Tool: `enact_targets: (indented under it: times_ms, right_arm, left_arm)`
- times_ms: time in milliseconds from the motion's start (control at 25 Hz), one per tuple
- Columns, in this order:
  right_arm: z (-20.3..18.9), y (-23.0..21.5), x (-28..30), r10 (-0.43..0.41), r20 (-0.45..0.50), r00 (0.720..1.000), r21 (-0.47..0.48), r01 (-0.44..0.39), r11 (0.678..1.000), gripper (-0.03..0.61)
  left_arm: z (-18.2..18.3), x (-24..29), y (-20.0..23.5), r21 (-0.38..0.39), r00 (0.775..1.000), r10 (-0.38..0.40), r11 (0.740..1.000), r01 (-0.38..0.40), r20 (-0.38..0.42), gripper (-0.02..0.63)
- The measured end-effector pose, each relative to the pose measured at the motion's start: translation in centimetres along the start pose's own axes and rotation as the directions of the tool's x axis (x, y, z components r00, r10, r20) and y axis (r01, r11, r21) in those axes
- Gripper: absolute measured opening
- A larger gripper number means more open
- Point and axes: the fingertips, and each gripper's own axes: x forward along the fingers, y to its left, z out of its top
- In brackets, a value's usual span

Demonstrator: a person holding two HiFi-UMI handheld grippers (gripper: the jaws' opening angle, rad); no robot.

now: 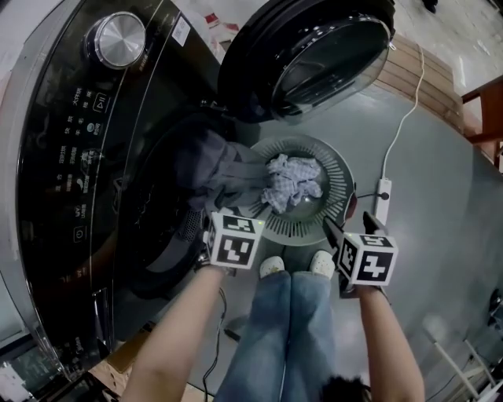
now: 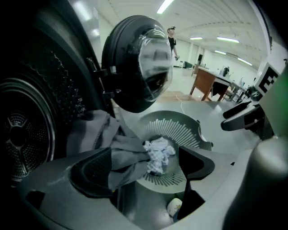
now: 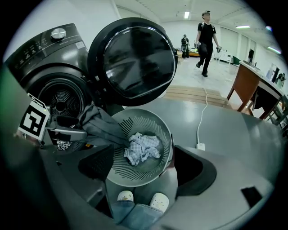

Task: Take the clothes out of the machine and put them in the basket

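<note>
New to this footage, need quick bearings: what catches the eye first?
A grey garment spills out of the dark washing machine into the round basket on the floor. A pale checked cloth lies crumpled in the basket's middle, and the machine's round door stands open just beyond it.

Probably a large lab hall, strip lights (image 2: 165,6), wooden desks (image 3: 245,87), washing machine (image 3: 45,54) on grey floor (image 3: 234,130)
</note>
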Motion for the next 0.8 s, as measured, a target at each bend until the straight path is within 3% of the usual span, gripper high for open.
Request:
enact_targets:
  times_ms: [240, 480, 800]
  right_arm:
    - [-0.1, 1.8, 1.4, 0.022, -0.007, 1.0, -0.011, -0.022, 1.0, 0.42]
    - [-1.0, 2.7, 2.3, 0.034, -0.031, 0.999, -0.036, -0.036, 0.999, 0.42]
    - [-1.8, 2.9, 3.8, 0.037, -0.046, 0.998, -0.038, -0.039, 0.999, 0.42]
  left_arm:
    - [-1.0, 0.7, 8.2, 0.01, 0.971, 0.237, 0.972, -0.237, -0.026, 0.483]
    - [-1.7, 2.9, 13.0, -0.045, 0.953, 0.282, 0.957, -0.288, -0.109, 0.525]
    - [-3.4, 6.0, 15.7, -0.009, 0.927, 0.307, 0.949, -0.316, -0.216, 0.531]
